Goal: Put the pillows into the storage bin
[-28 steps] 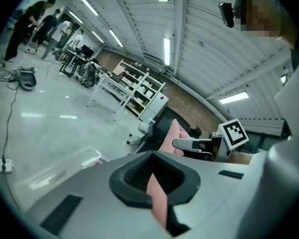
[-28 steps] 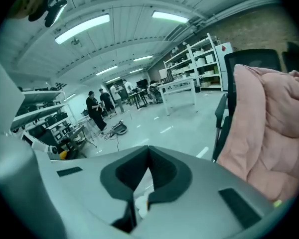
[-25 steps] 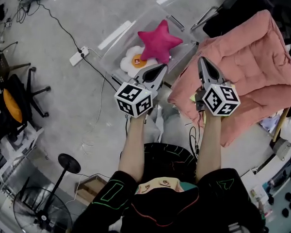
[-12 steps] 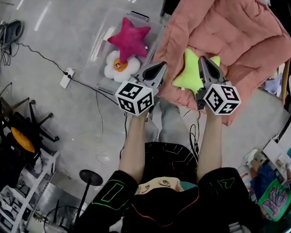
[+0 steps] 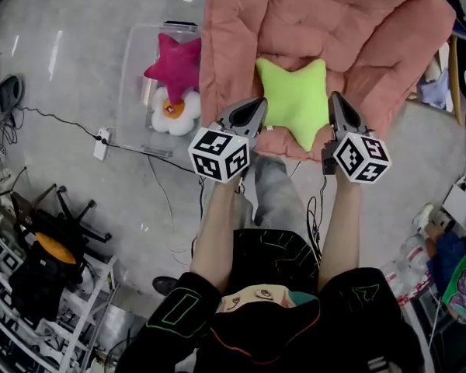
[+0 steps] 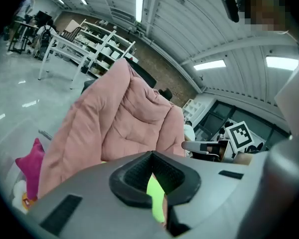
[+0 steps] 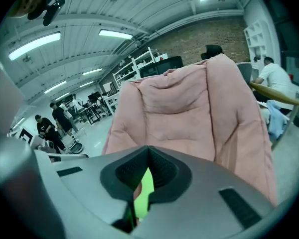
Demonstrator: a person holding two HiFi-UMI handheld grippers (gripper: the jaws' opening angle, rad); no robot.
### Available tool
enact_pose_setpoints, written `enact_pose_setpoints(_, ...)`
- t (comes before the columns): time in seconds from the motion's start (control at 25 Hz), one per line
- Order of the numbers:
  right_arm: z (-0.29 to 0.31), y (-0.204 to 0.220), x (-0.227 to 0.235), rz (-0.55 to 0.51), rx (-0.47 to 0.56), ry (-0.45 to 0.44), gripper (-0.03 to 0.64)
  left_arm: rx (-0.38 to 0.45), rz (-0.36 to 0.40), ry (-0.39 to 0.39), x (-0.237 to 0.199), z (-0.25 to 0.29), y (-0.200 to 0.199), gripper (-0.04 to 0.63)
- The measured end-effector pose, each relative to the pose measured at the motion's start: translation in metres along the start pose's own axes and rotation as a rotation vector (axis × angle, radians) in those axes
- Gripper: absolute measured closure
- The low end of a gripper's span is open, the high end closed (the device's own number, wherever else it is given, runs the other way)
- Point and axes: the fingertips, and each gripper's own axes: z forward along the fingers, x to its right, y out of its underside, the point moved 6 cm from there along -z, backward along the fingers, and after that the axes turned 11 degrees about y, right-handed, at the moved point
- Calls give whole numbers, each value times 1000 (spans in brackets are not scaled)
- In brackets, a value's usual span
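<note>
Three pillows: one lime-green star pillow point(image 5: 295, 99), one magenta star pillow point(image 5: 175, 67), one white flower pillow point(image 5: 171, 111). One clear storage bin point(image 5: 134, 57), well left of the left gripper point(image 5: 252, 109), holds the magenta star and the flower. The green star lies on a pink padded chair point(image 5: 334, 22), between both grippers' jaws. The left gripper and the right gripper point(image 5: 338, 103) are both closed tight, gripping nothing. The left gripper view catches the magenta star low left of its jaws; the right gripper view does not.
</note>
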Motion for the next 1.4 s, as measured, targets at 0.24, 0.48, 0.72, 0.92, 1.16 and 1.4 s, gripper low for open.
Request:
enact_pose_setpoints(0.24,4,64,87,112,-93,101,614,-158,15,38,14,62,40,600)
enact_pose_setpoints(0.48,8,119,128,140,-178,115,612,-238,-33,8,-3,99,83,590)
enact_pose_setpoints(0.72,26,169,141,174,-266,58,491,-295,-47,-72,-30,118,118,456)
enact_pose_setpoints(0.92,49,206,125,232,-353,-21,302,-360,-71,-142,-73,124,143,209)
enact_pose_setpoints(1.16,80,235,127,331,-391,-64,186,-455,-42,-187,-100,137,168,134)
enact_pose_setpoints(1.4,85,239,130,323,-367,-43,181,-420,-97,-164,-112,142,180,67)
